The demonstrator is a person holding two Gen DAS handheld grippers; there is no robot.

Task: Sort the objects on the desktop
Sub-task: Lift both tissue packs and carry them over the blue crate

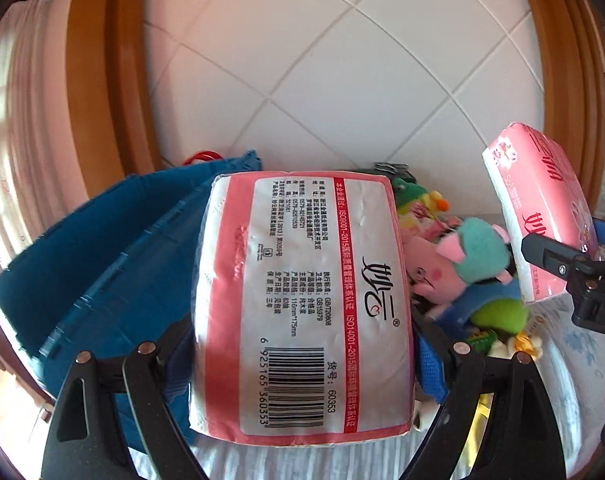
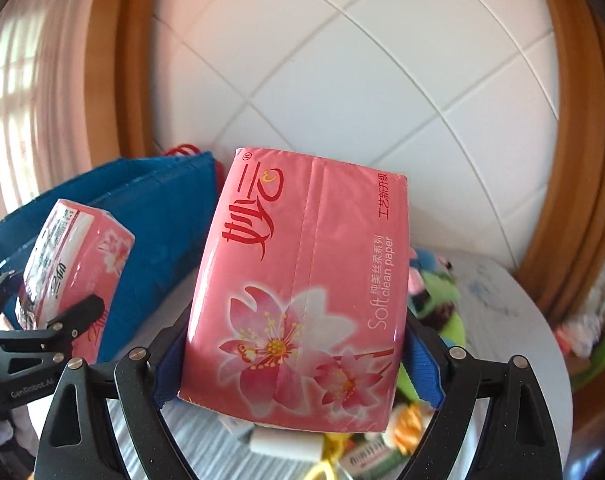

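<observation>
While both packs hang above the table, we hold one tissue pack in each gripper

Our left gripper (image 1: 302, 344) clamps a tissue pack (image 1: 298, 300), barcode side up, between its blue pads; our right gripper (image 2: 298, 356) clamps a second pack (image 2: 302, 292), flower side up, and both sets of jaws stand wide around the packs. A blue crate (image 1: 102, 248) sits to the left, just behind the left pack. Plush toys (image 1: 462, 256) lie heaped on the table (image 2: 498, 312) between and under the packs, with small boxes blurred below. White wall tiles (image 2: 342, 60) fill the background
</observation>
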